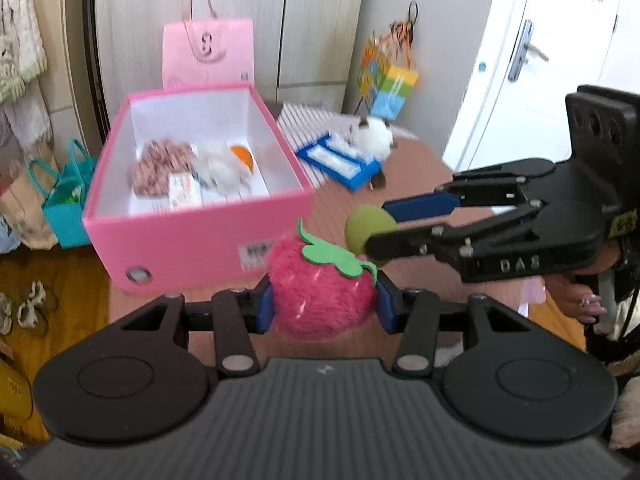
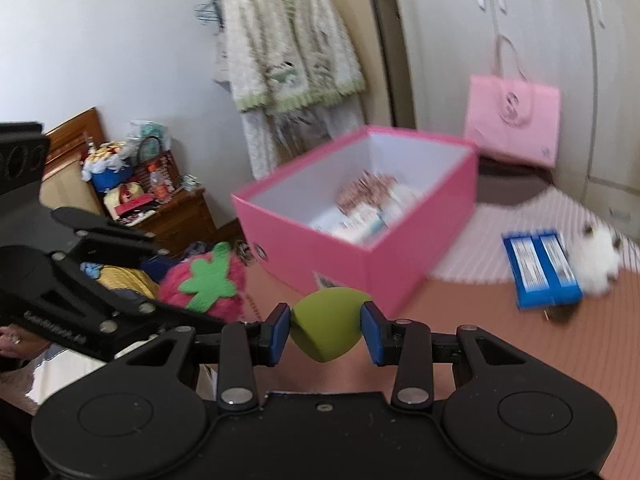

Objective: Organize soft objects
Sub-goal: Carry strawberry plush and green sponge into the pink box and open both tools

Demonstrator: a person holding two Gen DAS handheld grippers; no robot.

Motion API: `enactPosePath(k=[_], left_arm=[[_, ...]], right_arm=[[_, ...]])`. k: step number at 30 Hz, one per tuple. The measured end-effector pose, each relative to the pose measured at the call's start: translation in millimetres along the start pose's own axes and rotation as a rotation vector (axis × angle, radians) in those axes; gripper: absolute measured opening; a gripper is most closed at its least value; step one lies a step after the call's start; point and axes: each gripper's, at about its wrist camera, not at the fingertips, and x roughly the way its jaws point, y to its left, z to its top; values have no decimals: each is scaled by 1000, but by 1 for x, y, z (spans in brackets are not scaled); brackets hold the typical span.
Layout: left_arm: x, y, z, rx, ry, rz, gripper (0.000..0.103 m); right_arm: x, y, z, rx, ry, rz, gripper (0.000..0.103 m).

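Left gripper (image 1: 325,307): jaws clamped on plush strawberry (image 1: 320,296), carried short of pink box (image 1: 192,240). Right gripper (image 2: 325,334): pinching green sponge (image 2: 326,324), likewise outside. Already boxed: several soft items. Outstanding: both held pieces, white plush cat (image 1: 372,136) on table (image 1: 416,172).

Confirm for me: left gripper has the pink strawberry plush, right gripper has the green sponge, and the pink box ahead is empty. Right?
Not quite. The left gripper does hold the strawberry plush, and the right gripper the green sponge, but the pink box is not empty: the left wrist view shows several soft items already lying inside it.
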Motion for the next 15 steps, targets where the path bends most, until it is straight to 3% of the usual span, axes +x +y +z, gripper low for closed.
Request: enactPosePath(k=[4,11,15], left_arm=[[-7,19,20,-7,-60,-12,47],[-13,48,51,-25,-184,-32,48],[4,65,74,-33,-196,-16,48]], right_arm=[[6,15,26,-58,-32,27,45],[27,15,71,-85,-82,-15,45],[46,4,88,-79,-98,-29,45]])
